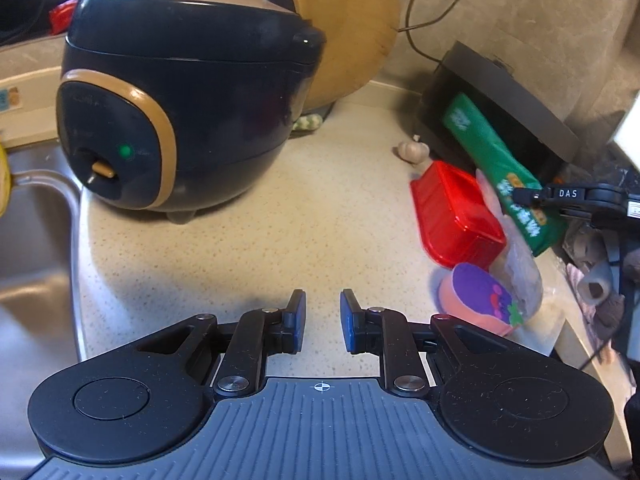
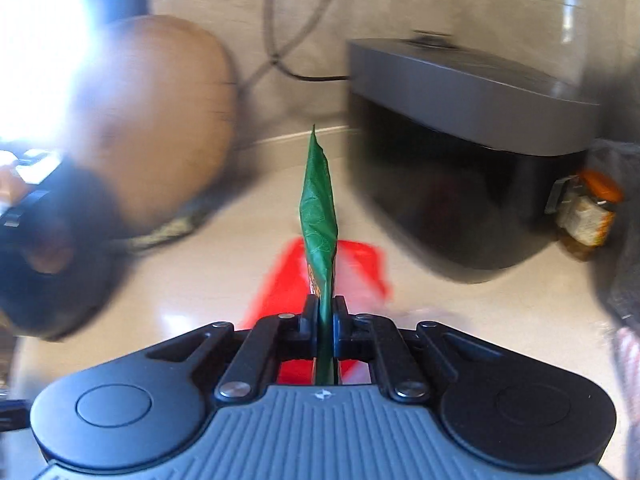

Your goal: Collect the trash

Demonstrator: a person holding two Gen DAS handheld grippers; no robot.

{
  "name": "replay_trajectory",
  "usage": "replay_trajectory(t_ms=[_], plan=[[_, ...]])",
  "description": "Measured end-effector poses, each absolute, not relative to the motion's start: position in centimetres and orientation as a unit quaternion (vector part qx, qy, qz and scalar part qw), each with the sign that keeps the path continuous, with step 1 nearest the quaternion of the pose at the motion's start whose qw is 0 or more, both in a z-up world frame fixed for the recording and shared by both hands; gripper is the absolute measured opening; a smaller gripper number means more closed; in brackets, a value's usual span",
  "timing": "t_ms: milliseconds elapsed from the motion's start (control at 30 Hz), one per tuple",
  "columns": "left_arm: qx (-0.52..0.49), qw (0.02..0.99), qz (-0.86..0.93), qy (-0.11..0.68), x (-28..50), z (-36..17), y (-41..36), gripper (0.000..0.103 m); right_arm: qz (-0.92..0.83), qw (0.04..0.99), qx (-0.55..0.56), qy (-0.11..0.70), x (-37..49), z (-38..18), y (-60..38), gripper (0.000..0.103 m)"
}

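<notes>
Right gripper (image 2: 323, 312): jaws closed on a green wrapper (image 2: 318, 216), which stands upright between them above a red tray (image 1: 456, 216) on the table (image 1: 240, 240). Left gripper (image 1: 322, 320): jaws partly apart, nothing between them, over bare table near a sink (image 1: 32, 248). Rice cooker (image 1: 184, 100) far left; pink cup with purple lid (image 1: 476, 300) near right, beside the tray

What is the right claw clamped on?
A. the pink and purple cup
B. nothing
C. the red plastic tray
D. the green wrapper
D: in the right wrist view the right claw pinches the green wrapper, which stands up between its closed fingers.
</notes>
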State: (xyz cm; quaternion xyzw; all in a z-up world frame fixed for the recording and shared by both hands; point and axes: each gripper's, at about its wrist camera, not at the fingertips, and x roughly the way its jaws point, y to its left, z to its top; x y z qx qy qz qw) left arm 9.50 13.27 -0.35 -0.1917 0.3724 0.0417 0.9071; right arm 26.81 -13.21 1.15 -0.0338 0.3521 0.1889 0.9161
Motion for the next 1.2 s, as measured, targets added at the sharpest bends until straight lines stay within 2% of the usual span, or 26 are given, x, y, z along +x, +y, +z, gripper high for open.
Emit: replay_trajectory(t_ms=[467,1067,1133,1200], plan=[[-0.210,0.902,0.026,0.377,10.3,-1.4,15.5,0.022,0.299,0.842,-0.004,0.448,19.8,-2.8,-5.1,0.009],[-0.199,0.897,0.044,0.392,12.5,-2.0,14.5,0.022,0.244,0.875,-0.038,0.416,17.3,-4.5,-6.4,0.011],[-0.196,0.897,0.043,0.394,12.7,-2.0,14.4,0.022,0.282,0.856,-0.016,0.433,17.2,-4.5,-6.5,0.020],[-0.194,0.897,0.042,0.395,12.8,-2.0,14.3,0.022,0.326,0.836,-0.009,0.442,16.8,-4.3,-6.4,0.040]])
